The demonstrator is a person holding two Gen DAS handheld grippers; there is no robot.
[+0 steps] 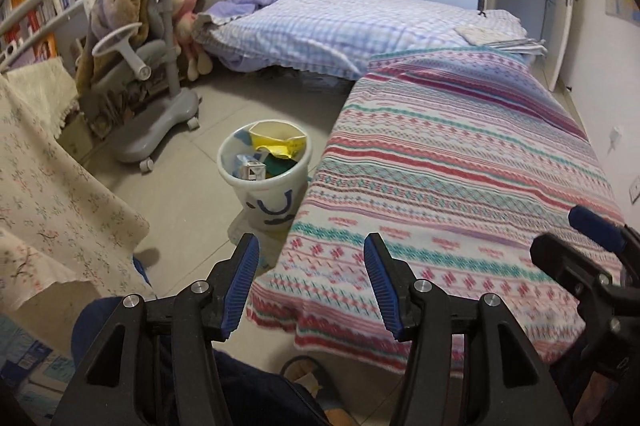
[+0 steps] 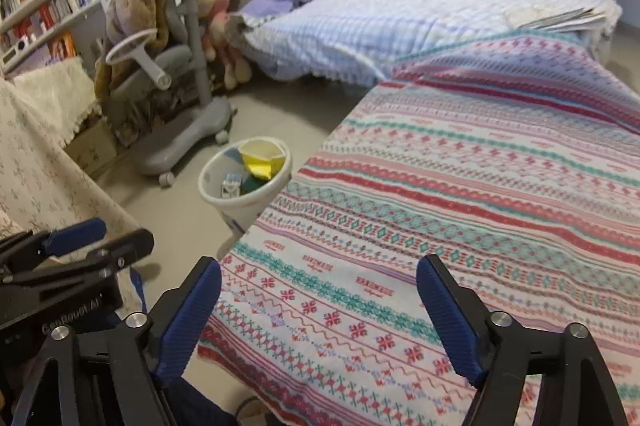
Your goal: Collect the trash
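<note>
Holding both claws empty near the front edge of the bed with the striped patterned cover (image 2: 460, 186). Our left claw (image 1: 311, 284) is spread wide over that edge; our right claw (image 2: 319, 318) is spread too, above the cover. The white round plastic trash bin (image 1: 265, 162) stands on the grey tiled floor (image 1: 180, 202) just left of the bed. It holds a yellow wrapper (image 1: 280, 142) and a small carton (image 1: 253, 171).

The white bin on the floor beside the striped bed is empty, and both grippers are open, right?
Not quite. The white bin isn't empty: the left wrist view shows a yellow wrapper and a small carton inside. It does stand on the floor beside the striped bed, and both grippers are open.
</note>
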